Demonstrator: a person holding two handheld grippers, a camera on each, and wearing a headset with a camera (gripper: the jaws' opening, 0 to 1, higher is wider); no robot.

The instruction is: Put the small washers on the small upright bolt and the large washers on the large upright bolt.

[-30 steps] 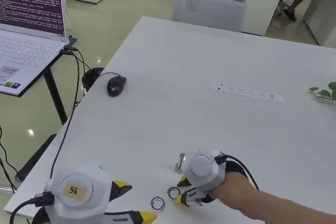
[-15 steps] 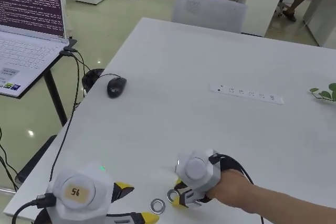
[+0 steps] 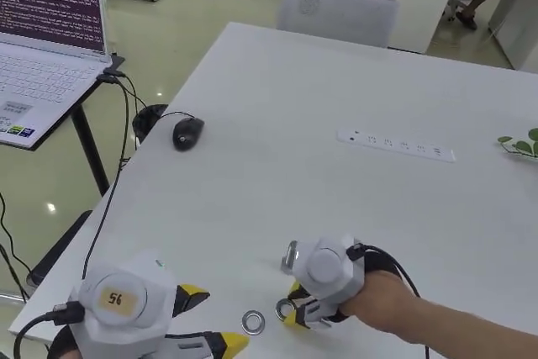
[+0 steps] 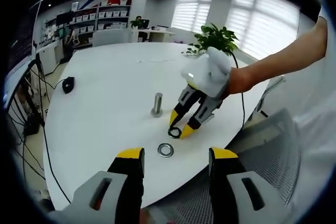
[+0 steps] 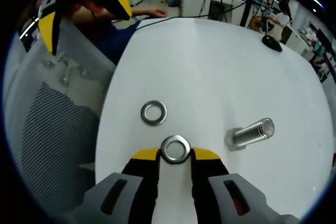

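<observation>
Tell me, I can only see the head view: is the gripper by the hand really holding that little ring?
Observer: Yes. In the right gripper view the right gripper has its yellow tips shut on a washer, pinched by its edge.
Operator: Where's the pole it goes on? The gripper is in my way.
Observer: The left gripper view shows an upright bolt whole. It stands on the table just beyond the right gripper, apart from the held washer.
Operator: What's the other gripper doing?
Observer: The left gripper is open with nothing between its jaws. A second washer lies flat on the table right ahead of it.
</observation>
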